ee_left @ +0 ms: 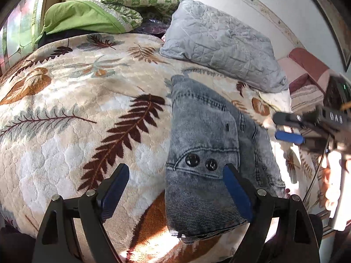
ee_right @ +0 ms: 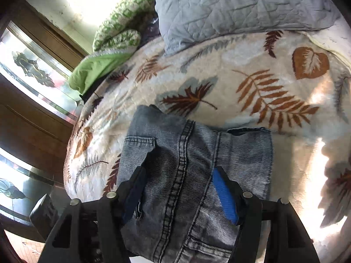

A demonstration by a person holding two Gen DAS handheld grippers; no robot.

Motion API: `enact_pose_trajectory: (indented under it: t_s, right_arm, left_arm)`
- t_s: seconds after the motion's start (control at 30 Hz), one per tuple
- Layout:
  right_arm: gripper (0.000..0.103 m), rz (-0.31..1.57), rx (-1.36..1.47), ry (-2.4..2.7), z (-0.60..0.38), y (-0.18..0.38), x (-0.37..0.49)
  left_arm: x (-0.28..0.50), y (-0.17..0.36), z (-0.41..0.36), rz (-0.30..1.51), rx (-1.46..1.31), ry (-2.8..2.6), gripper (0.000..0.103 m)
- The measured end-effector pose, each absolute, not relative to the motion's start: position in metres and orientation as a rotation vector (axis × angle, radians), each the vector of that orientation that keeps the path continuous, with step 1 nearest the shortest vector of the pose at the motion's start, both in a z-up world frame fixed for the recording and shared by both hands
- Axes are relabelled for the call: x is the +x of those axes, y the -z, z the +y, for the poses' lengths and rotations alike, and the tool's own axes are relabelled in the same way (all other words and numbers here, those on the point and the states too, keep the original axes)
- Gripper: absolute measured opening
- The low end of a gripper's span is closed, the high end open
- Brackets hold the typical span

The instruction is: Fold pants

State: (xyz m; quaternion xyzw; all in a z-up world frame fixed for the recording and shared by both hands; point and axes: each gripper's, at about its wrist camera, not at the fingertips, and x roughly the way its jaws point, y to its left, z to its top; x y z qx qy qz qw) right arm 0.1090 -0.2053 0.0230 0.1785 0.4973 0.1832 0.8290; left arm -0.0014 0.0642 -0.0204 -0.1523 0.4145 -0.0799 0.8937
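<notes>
Grey-blue denim pants (ee_left: 206,149) lie folded into a compact bundle on a leaf-patterned blanket (ee_left: 72,118); two black buttons face up. My left gripper (ee_left: 176,171) is open just above the blanket, its right finger at the bundle's edge. My right gripper (ee_left: 283,126) shows at the right of the left wrist view, fingers apart, beside the pants. In the right wrist view the pants (ee_right: 188,175) fill the space under and between the open fingers of my right gripper (ee_right: 178,175); the blanket (ee_right: 252,100) lies beyond. Neither gripper pinches cloth.
A grey quilted pillow (ee_left: 221,41) lies behind the pants. A green-and-white patterned cover (ee_left: 136,2) and a lime-green cloth (ee_left: 83,19) are piled at the far left. A glazed wooden door (ee_right: 33,100) stands beside the bed. A pink striped cloth (ee_left: 307,81) is at right.
</notes>
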Motion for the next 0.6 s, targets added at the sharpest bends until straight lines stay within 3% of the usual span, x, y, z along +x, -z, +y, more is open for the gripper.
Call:
enact_pose_trajectory:
  t_s: [0.07,0.27,0.6]
  right_arm:
    - [0.08,1.036,0.419,-0.362,-0.235,-0.023,0.094]
    - [0.08,1.136,0.678,-0.36,-0.305,0.036,0.072]
    - [0.081,1.135,0.758,-0.561,-0.284,0.067,0.082]
  left_arm:
    - [0.004,0.015,0.075,0.862,-0.376,0.176,0.088]
    - [0.039,0.039,0.079,1.044,-0.555,0.308,0.089]
    - [0.068,0.049,0.044,1.145,-0.555,0.423,0.088]
